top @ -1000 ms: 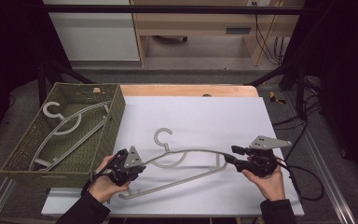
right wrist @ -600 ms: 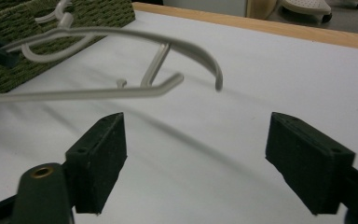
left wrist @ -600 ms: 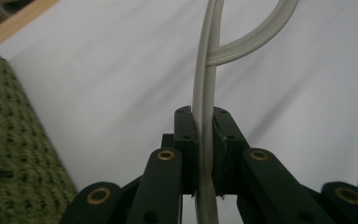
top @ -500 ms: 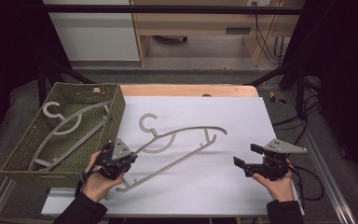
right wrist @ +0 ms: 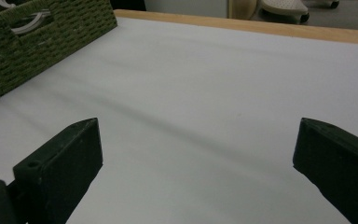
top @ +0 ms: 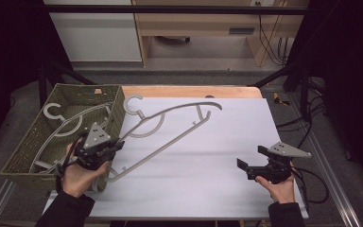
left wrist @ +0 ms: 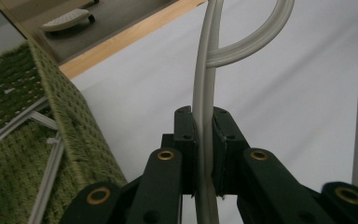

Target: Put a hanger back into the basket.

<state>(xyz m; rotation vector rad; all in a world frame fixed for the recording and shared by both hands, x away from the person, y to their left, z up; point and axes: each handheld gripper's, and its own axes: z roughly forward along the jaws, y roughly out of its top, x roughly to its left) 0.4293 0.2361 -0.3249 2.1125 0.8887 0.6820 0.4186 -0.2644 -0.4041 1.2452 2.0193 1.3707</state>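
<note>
A grey plastic hanger (top: pixel 170 137) is tilted over the left part of the white table, its hook (top: pixel 134 103) near the basket's far corner. My left gripper (top: pixel 116 145) is shut on its lower shoulder. In the left gripper view the black pads (left wrist: pixel 187 140) press a grey bar of the hanger (left wrist: pixel 205 70) between them. My right gripper (top: pixel 249 157) hovers near the table's front right, apart from the hanger. Its jaws have just been opening and stand wide with only bare table between them (right wrist: pixel 196 140).
A green woven basket (top: pixel 26 153) stands at the left edge with another grey hanger (top: pixel 71 125) lying inside; its wall (right wrist: pixel 37 42) shows in the right gripper view. The white table sheet (top: pixel 208 161) ends at a wooden strip (top: pixel 194 91) at the back. Cables trail at the right.
The right gripper let go of the hanger's right end, opened and drew back to the right. The left gripper lifted the hanger and swung it left toward the basket.
</note>
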